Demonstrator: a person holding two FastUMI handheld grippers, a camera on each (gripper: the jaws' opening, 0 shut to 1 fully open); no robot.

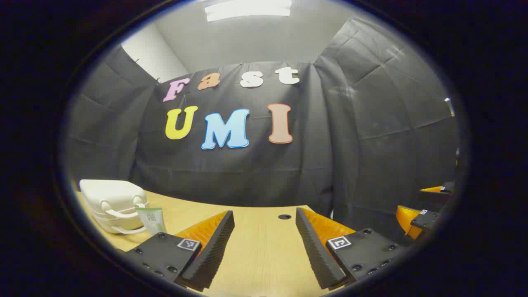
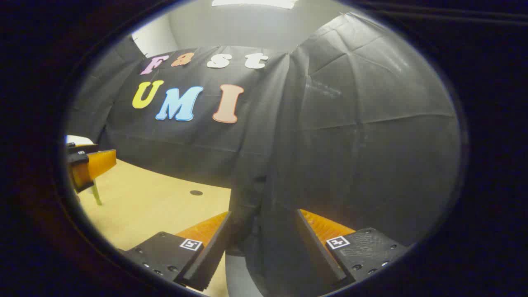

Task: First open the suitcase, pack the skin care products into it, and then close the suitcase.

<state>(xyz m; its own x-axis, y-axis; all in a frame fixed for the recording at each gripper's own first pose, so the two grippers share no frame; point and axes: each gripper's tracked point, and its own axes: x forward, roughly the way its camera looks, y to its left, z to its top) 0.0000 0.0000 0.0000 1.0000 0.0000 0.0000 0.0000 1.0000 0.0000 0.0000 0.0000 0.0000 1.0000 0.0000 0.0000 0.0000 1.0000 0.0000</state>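
In the left gripper view we see the wooden surface (image 1: 264, 247) running away from us to a far edge against the black cloth wall (image 1: 247, 173). Its right far corner ends just beyond a small dark round hole (image 1: 284, 216). A broad bare stretch of surface lies ahead of us.

The white suitcase (image 1: 111, 202) sits closed at the far left of the surface, near the left edge, its handle facing us. A pale green skin care tube (image 1: 151, 219) stands upright just in front of it on the right; we cannot tell whether the two touch.

The left gripper (image 1: 264, 231) hovers above the bare surface, its jaws spread wide and holding nothing. The right gripper (image 1: 420, 214) shows at the far right, past the surface edge.

In the right gripper view, the right gripper (image 2: 264, 231) is likewise spread wide with nothing between its fingers, pointing at the cloth wall beyond the right edge of the surface. The left gripper (image 2: 88, 165) appears at far left.
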